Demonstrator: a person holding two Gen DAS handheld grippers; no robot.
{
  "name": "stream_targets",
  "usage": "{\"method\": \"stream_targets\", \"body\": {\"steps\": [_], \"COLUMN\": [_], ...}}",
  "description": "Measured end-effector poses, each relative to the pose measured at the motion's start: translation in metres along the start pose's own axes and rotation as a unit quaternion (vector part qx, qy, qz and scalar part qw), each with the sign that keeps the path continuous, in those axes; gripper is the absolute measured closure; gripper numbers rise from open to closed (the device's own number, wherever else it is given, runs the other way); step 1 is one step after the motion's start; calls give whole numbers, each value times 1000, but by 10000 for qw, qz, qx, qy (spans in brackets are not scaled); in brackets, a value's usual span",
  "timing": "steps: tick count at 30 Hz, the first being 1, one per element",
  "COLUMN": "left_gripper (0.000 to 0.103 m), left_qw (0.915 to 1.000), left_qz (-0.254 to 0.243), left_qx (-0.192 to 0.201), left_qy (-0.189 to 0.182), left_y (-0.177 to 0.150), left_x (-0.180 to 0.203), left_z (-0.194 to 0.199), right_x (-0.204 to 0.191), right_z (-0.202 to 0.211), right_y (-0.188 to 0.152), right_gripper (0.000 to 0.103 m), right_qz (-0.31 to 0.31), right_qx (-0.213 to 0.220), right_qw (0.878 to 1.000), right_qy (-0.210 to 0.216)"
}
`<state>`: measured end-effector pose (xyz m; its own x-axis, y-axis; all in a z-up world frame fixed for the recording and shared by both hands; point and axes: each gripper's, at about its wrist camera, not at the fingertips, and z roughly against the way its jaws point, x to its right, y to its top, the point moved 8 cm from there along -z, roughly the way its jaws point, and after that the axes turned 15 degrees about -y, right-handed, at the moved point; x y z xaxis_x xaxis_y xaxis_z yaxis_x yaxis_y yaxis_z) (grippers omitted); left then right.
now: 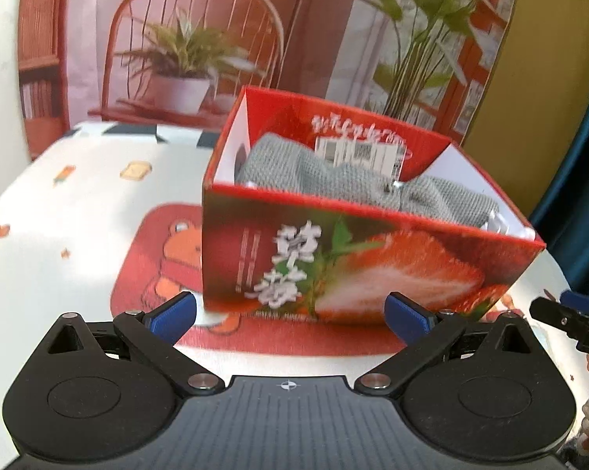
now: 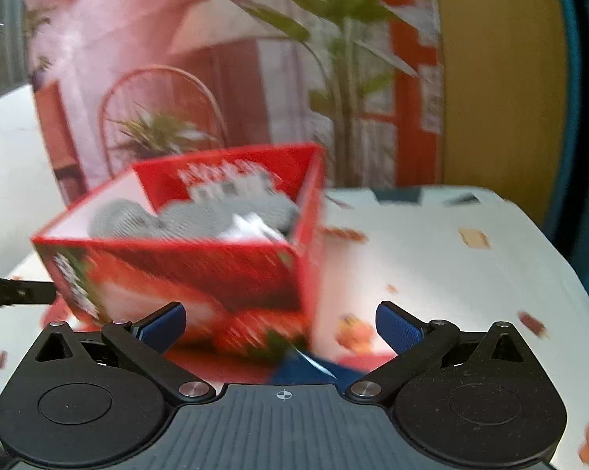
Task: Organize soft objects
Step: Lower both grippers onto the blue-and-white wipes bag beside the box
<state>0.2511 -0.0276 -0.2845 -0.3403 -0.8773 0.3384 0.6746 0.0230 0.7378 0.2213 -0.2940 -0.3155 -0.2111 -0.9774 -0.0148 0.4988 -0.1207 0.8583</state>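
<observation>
A grey knit [image 1: 333, 180] is seen already lodged in the box [image 1: 357, 266] on the desk [image 1: 59, 203]. Both claws, left [image 1: 290, 313] and right [image 2: 280, 325], are spread and empty before the box. A blue item [image 2: 306, 370], possibly still unsorted, is glimpsed below the box.

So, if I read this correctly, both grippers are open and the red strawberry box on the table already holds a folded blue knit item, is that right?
Not quite: the knit item in the strawberry box is grey, not blue, as the left wrist view shows. The rest stands: the box sits on the table, and the left gripper and right gripper are open.

Bright daylight, fisheye-curved edges, right view motion-blurred, strawberry box [image 2: 200, 274] smeared
</observation>
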Motion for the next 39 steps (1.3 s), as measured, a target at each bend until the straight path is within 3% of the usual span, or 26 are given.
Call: {"method": "stream_targets", "body": {"steps": [11, 20, 23, 25, 31, 39], "left_gripper": [0, 0, 0, 0, 2, 5], "left_qw": [9995, 9992, 9989, 9987, 9985, 9982], "left_qz": [227, 350, 426, 457, 441, 564], "left_qx": [-198, -203, -201, -208, -64, -79], "left_qy": [34, -27, -64, -119, -332, -198], "left_y": [-15, -20, -22, -24, -24, -27], "left_x": [-7, -12, -14, -15, -12, -22], "left_z": [-2, -3, -3, -4, 3, 11], "right_x": [37, 42, 39, 33, -6, -65], "right_z": [-18, -12, -8, -9, -9, -6], "right_y": [-44, -58, -63, -67, -74, -76], "right_gripper": [0, 1, 4, 12, 24, 26], "right_qz": [-325, -362, -295, -278, 186, 709], "right_qx": [-870, -1270, -1377, -1529, -1757, -1983], "right_qw": [9928, 9885, 9882, 9868, 9842, 9742], "right_qy": [-762, -735, -608, -454, 128, 808]}}
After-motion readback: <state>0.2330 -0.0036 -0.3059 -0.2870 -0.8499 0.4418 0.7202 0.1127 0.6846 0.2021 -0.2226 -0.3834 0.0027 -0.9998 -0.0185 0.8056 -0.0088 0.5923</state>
